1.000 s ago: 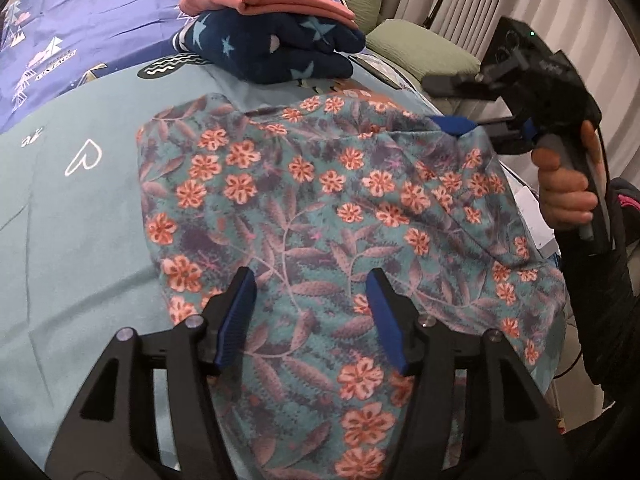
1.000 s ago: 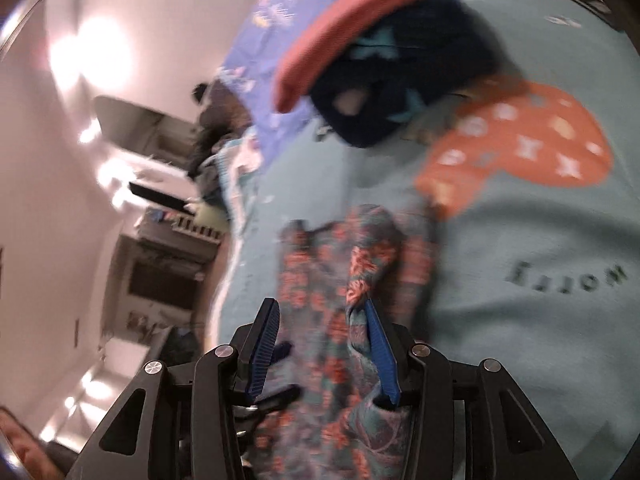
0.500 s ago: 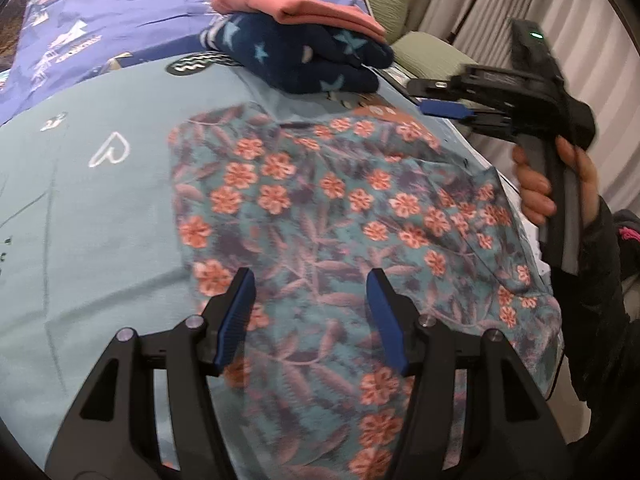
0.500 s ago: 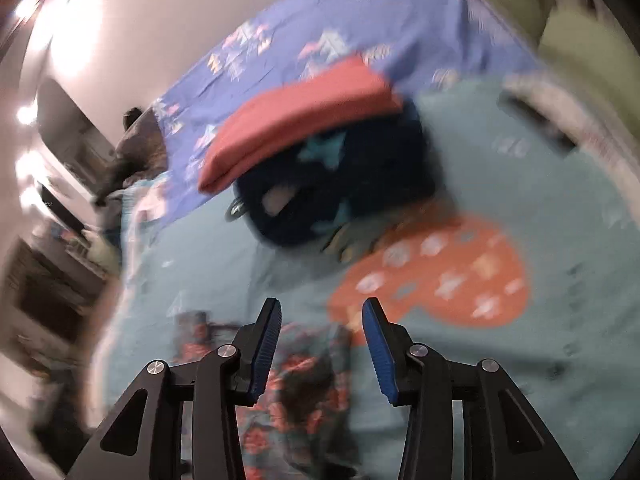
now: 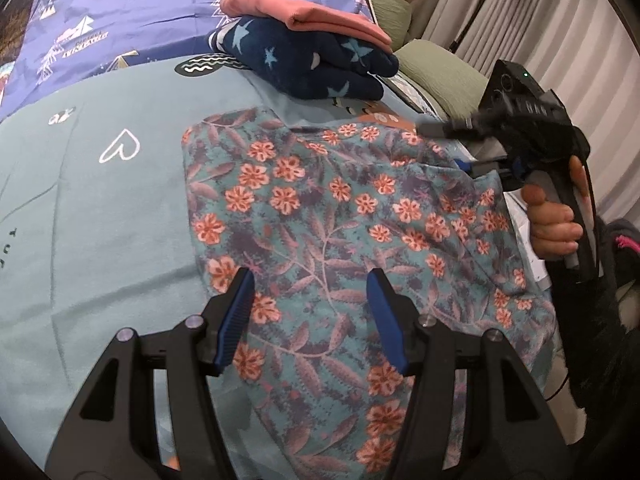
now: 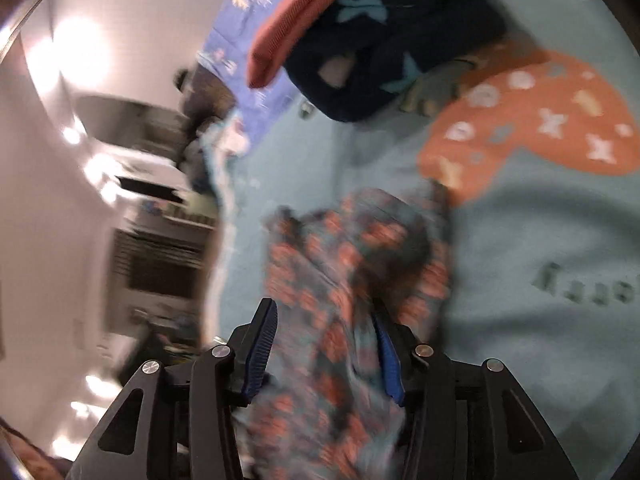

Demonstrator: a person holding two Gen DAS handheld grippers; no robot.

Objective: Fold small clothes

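**Flowery cloth lying flat, both grippers spread wide**

Your left gripper (image 5: pixel 310 312) is hanging just over the near part of the flowery cloth (image 5: pixel 332 216), and its blue fingers (image 5: pixel 236 320) are standing wide apart, holding nothing. The cloth is lying spread out on the light blue blanket (image 5: pixel 100 208), with its right side drooping over the bed's edge. At that far right edge your right gripper (image 6: pixel 326 344) is pointing in over the cloth. Its fingers are spread apart too, with bunched cloth sitting between them, not pinched. This view is blurry. Farther back, a dark blue starry bundle (image 5: pixel 308 60) is sitting on the blanket, and a folded pink cloth (image 5: pixel 304 18) is resting on top of it.
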